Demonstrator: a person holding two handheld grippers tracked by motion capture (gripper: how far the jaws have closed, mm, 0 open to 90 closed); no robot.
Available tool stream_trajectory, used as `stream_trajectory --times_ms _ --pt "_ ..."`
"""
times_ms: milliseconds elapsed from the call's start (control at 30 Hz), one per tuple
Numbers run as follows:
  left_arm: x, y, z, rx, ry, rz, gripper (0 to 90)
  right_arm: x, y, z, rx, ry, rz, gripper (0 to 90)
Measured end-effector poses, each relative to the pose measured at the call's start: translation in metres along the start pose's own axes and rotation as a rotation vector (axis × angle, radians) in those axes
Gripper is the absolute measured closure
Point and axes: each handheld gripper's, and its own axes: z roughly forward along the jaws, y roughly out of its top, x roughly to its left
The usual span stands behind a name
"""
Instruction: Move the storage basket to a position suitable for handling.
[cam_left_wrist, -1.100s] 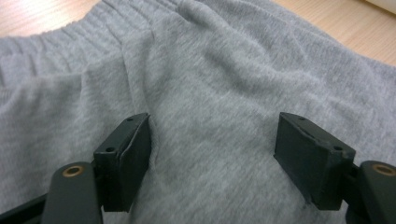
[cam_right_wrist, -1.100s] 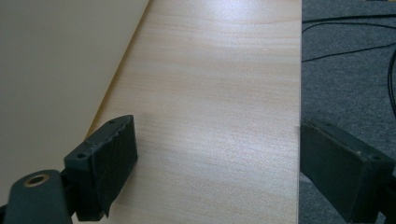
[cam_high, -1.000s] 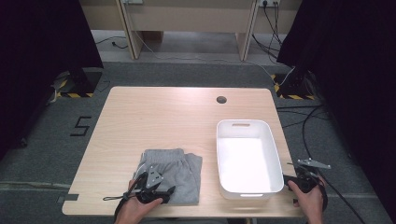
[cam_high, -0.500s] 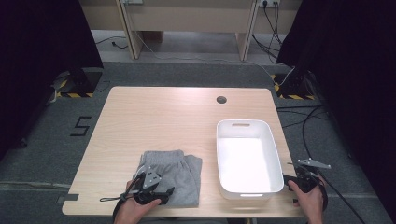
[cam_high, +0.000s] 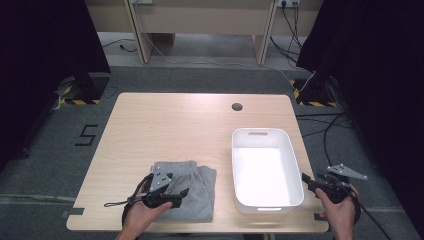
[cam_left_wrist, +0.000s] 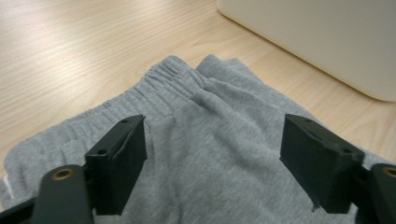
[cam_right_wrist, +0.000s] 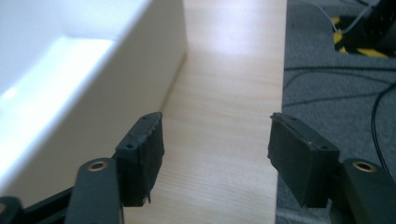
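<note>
grey shorts lie folded on the worktop beside the white tub; soft, light, floppy, best pinched at the waistband. left gripper fingers wide above them, right gripper fingers just narrowing, empty.

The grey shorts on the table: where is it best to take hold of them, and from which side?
Probably at the elastic waistband of the grey shorts, coming down from above: they lie folded flat on the table, and the waistband is the thickest edge. The left gripper is over them, jaws open.
</note>
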Motion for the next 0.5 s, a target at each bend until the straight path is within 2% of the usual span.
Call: stream_trajectory --times_ms 233,267,367,400,500 --pt "0.012 0.003 -0.002 -0.007 0.005 -0.028 20.8 0.009 0.016 -0.020 -0.067 0.009 -0.035 41.8" --pt "0.014 0.004 -0.003 -0.012 0.011 -0.032 20.6 0.015 0.023 -0.027 -0.085 0.027 -0.055 43.2" --pt "0.016 0.005 -0.004 -0.012 0.009 -0.032 20.5 0.023 0.028 -0.030 -0.097 0.044 -0.075 43.9" --pt "0.018 0.005 -0.005 -0.017 0.008 -0.034 20.6 0.029 0.031 -0.031 -0.088 0.055 -0.097 44.0" --pt "0.018 0.006 -0.006 -0.019 0.009 -0.030 21.1 0.035 0.032 -0.029 -0.075 0.073 -0.115 44.2"
